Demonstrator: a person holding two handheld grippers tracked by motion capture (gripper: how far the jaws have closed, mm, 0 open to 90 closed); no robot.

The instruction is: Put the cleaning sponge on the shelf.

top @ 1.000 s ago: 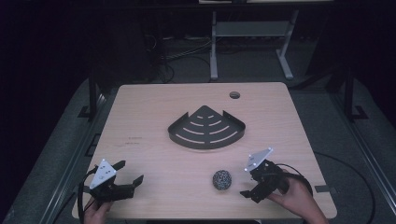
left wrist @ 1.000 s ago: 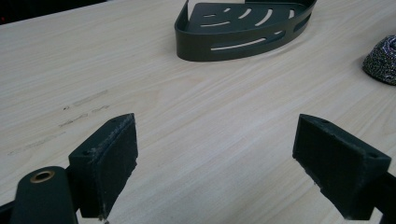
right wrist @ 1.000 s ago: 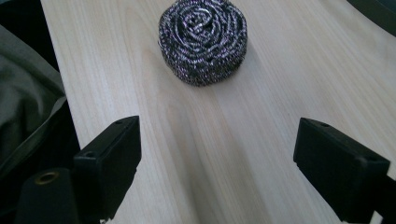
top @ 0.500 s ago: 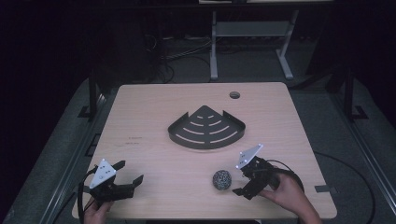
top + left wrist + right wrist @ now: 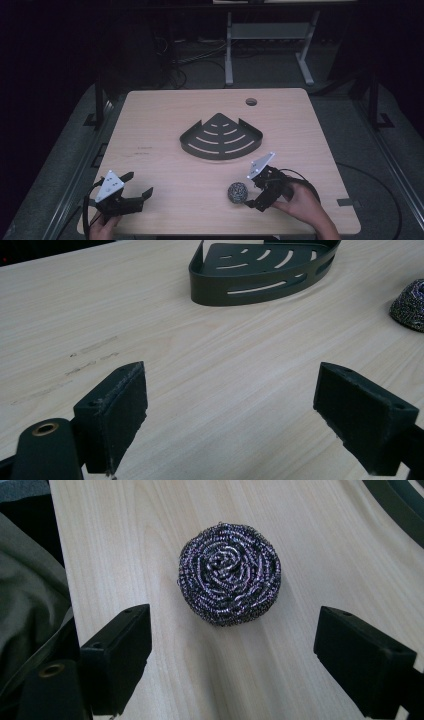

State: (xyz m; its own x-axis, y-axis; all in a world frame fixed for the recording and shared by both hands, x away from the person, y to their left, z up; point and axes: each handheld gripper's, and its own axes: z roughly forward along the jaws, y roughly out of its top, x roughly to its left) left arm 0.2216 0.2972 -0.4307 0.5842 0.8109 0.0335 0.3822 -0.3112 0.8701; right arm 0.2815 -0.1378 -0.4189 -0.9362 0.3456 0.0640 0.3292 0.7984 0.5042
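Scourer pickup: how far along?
Early. Done: right claw is lined up on the steel scourer, jaws open, the ball just ahead of them and untouched. In hand: the approach. Left: close in, grasp, lift, probably move it to the dark corner tray. Left claw sits open over bare table.

My left claw (image 5: pixel 131 196) and right claw (image 5: pixel 254 192) are both matte black, each topped by a grey three-cornered plate and trailing a black cable. Their jaws are blocky black wedges faced with dark, slightly frayed pads (image 5: pixel 131 407), and a brass-ringed screw hole (image 5: pixel 45 429) sits beside one.
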